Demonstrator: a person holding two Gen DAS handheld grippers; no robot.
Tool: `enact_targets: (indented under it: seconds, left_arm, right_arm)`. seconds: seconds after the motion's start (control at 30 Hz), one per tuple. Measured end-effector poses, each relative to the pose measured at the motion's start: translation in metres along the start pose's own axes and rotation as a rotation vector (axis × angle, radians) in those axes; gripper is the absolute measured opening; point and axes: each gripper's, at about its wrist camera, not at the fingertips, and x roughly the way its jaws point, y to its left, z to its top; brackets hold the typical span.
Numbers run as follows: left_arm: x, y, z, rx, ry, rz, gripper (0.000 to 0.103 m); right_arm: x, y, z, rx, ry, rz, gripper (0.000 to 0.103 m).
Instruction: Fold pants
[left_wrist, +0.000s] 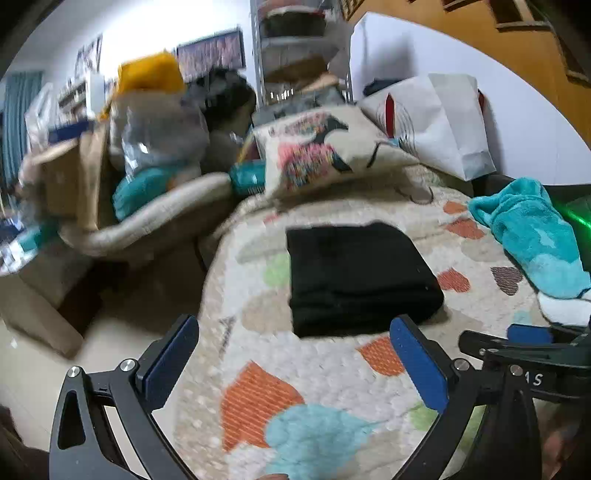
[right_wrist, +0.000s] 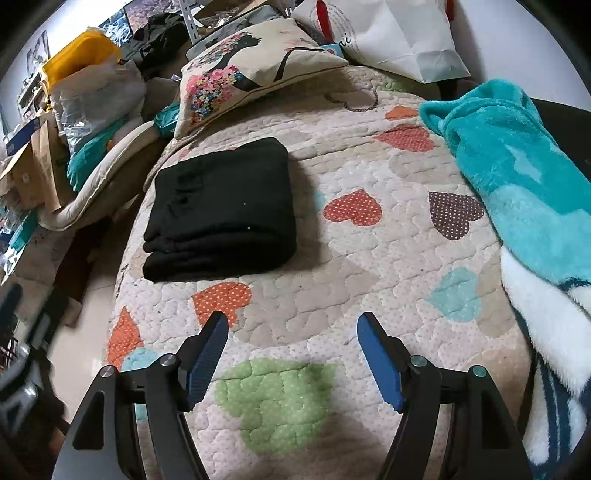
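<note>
Black pants (left_wrist: 358, 277) lie folded into a thick rectangular bundle on a quilted bed cover with heart patches (left_wrist: 332, 369). In the right wrist view the same pants (right_wrist: 221, 210) rest near the bed's left edge, short of a pillow. My left gripper (left_wrist: 295, 332) hovers just in front of the bundle with its blue pads wide apart and nothing between them. My right gripper (right_wrist: 291, 325) stands open over the quilt (right_wrist: 369, 258), nearer than the pants, empty. The right gripper's fingers (left_wrist: 528, 334) show at the right of the left wrist view.
A printed pillow (right_wrist: 255, 66) and a white paper bag (right_wrist: 402, 33) lie at the head of the bed. A teal and white fleece blanket (right_wrist: 517, 184) is heaped along the right side. Boxes, bags and a pet bed (left_wrist: 147, 221) crowd the floor at left.
</note>
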Motion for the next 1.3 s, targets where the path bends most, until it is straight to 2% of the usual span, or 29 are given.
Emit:
enact_targets:
  seconds: [0.3, 0.43, 0.6, 0.8, 1.0, 1.3]
  left_arm:
    - [0.008, 0.005, 0.0, -0.065, 0.042, -0.042, 0.103]
    - [0.012, 0.0, 0.0, -0.038, 0.06, -0.042, 0.103]
    - [0.025, -0.007, -0.006, -0.017, 0.143, -0.046, 0.103]
    - [0.028, -0.003, -0.008, -0.044, 0.156, -0.04, 0.103]
    - [0.03, 0.003, -0.008, -0.053, 0.167, -0.009, 0.103]
    - [0.028, -0.003, -0.009, -0.044, 0.179, -0.033, 0.103]
  right_arm:
    - [0.016, -0.002, -0.002, 0.024, 0.042, 0.019, 0.078]
    - [0.016, 0.002, -0.003, 0.014, 0.039, 0.028, 0.079]
    - [0.019, 0.002, -0.004, 0.017, 0.047, 0.027, 0.08]
    - [0.022, -0.002, -0.005, 0.031, 0.06, 0.017, 0.08]
    - [0.024, 0.005, -0.008, -0.01, 0.053, -0.008, 0.081]
    - [0.021, 0.013, -0.009, -0.058, 0.022, -0.039, 0.082]
